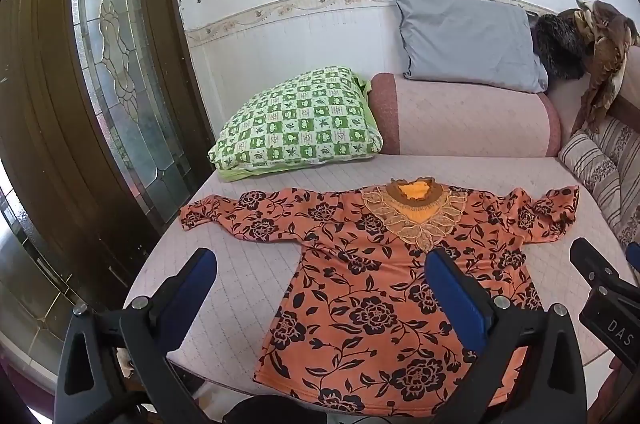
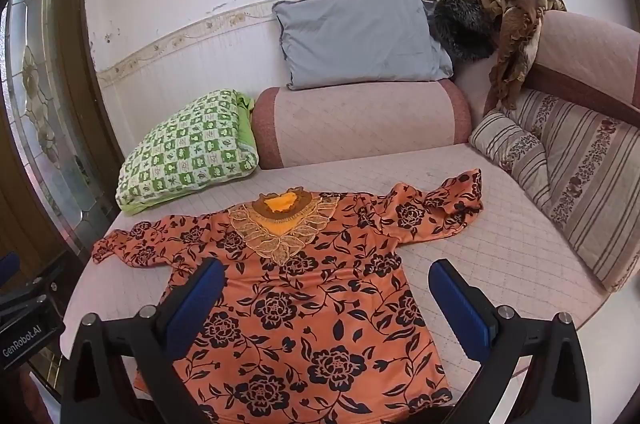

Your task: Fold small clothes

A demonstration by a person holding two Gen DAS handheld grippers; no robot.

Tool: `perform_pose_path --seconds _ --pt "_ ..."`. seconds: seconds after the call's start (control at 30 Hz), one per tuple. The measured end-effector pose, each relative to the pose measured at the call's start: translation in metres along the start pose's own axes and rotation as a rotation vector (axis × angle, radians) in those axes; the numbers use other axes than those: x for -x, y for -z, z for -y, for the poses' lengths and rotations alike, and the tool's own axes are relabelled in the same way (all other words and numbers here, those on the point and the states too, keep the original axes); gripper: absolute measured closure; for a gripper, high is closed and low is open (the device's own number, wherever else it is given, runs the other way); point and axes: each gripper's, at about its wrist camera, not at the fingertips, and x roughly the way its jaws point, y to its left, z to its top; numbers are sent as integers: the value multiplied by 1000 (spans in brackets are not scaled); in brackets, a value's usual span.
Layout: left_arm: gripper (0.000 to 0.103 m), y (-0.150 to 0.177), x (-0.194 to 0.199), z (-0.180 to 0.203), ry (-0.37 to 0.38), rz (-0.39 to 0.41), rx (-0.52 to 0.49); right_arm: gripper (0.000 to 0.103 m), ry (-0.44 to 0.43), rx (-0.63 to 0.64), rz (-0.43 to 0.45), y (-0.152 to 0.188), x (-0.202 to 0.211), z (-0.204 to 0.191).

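Left tongs (image 1: 320,276) and right tongs (image 2: 325,284) both gape wide, side by side, gripping nothing.

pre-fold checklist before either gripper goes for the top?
1. Left gripper jaws open, holding nothing: ok.
2. Right gripper jaws open, holding nothing: ok.
3. Top spread front up on the mattress, collar at the far end: ok.
4. Both sleeves out to the sides: ok, though the sleeve on the right is rumpled.
5. Hem fully on the mattress: cannot tell, the near edge is hidden.
6. Green pillow apart from the top: ok.
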Motion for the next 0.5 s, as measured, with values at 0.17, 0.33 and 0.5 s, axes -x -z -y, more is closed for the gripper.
perform_pose_path --seconds 0.17,0.33,0.5 --pt "0 2 -4 5 9 -10 -12 0 11 16 4 5 -1 3" --pt "0 4 -4 11 13 -11 -30 0 14 19 -11 1 -2 0" --pt "0 6 -6 14 18 -17 -42 0 3 9 -8 3 -4 3"
